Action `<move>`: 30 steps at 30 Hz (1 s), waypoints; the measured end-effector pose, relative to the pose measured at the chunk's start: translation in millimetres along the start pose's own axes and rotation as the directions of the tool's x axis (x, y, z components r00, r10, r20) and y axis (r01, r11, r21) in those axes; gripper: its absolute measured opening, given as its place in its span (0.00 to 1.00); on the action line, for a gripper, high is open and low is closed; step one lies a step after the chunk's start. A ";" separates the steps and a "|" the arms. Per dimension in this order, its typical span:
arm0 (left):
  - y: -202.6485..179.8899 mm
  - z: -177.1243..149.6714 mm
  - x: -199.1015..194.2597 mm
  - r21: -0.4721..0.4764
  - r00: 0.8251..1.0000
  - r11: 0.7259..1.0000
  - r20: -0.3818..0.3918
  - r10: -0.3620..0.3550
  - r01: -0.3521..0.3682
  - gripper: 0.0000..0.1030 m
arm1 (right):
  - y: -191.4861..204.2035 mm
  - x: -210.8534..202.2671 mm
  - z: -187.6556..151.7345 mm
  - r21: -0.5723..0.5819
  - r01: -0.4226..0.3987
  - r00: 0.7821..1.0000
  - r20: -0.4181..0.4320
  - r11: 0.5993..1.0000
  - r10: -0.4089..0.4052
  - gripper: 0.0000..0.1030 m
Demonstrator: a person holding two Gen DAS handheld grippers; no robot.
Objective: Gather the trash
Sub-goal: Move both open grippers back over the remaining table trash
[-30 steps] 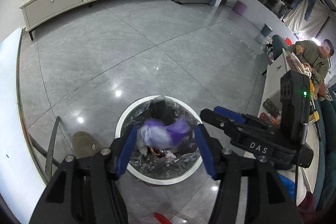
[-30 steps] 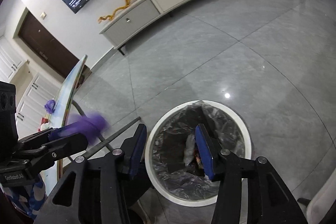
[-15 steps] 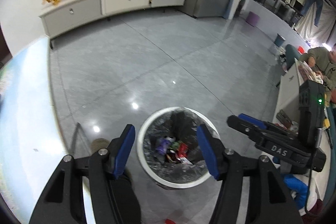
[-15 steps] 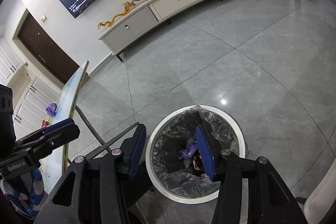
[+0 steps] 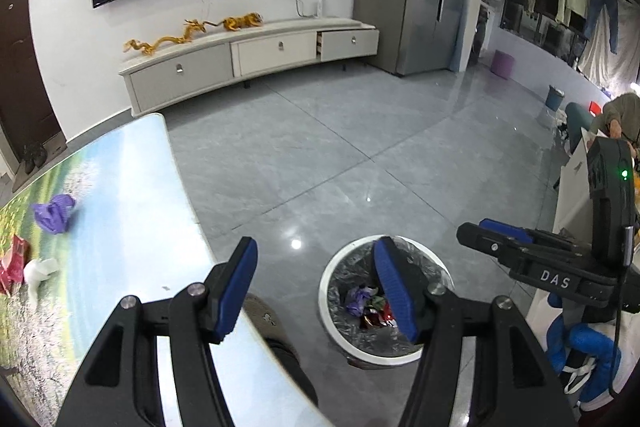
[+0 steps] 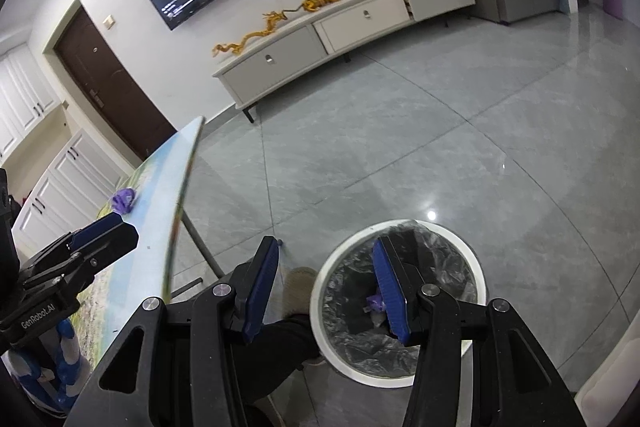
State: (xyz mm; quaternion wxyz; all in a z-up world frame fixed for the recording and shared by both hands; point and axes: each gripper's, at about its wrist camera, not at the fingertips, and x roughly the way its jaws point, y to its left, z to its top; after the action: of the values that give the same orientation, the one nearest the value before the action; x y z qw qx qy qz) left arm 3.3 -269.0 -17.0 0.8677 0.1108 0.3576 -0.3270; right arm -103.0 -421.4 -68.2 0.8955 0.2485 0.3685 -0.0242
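1. the left gripper (image 5: 316, 279) has its blue jaws about half open, and nothing is between them.
2. the right gripper (image 6: 326, 285) is about half open too, and it holds nothing.
3. the trash bin (image 5: 332, 311) stands on the grey floor (image 5: 320, 147), just beside the near edge of the table (image 5: 132, 187). it is round and white with a dark bag inside.
4. in the left wrist view the bin is below the left gripper, and its right jaw covers part of the bin's mouth.
5. in the bin there is a purple scrap (image 5: 358, 297) next to some red and shiny wrappers (image 5: 378, 313).
6. in the right wrist view the same bin (image 6: 460, 239) is under the right jaw of the right gripper, and a bit of purple shows inside it.
7. more trash lies on the table, well apart from both grippers: a purple crumpled wrapper (image 5: 54, 213) out toward the left edge.
8. a red packet (image 5: 14, 261) and a white crumpled tissue (image 5: 38, 273) lie right at that left edge, touching each other.
9. the right gripper (image 5: 532, 263) shows at the right side of the left wrist view, beside the bin.
10. a shoe (image 6: 298, 287) is on the floor between the table and the bin.
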 end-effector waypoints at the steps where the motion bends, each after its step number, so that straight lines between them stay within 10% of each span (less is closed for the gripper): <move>1: 5.3 -0.7 -4.0 -0.007 1.000 1.000 0.007 0.004 -0.004 0.58 | 5.7 -1.7 1.4 -0.010 -0.003 1.000 0.003 1.000 0.003 0.47; 16: 163.9 -55.3 -74.0 -0.241 0.984 0.959 0.065 0.166 -0.146 0.58 | 138.5 -1.8 23.6 -0.250 -0.072 0.997 0.001 0.966 0.074 0.49; 30: 397.0 -120.1 -98.8 -0.531 0.931 0.776 -0.075 0.356 -0.340 0.57 | 273.2 93.8 27.9 -0.419 -0.268 0.961 -0.178 0.867 0.211 0.52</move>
State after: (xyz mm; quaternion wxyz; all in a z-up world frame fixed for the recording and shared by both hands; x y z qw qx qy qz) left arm 141.7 132.8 -51.4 0.9141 -0.0765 0.3950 -0.0498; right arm 45.1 -182.1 2.4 0.8991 0.0850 0.3867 0.1869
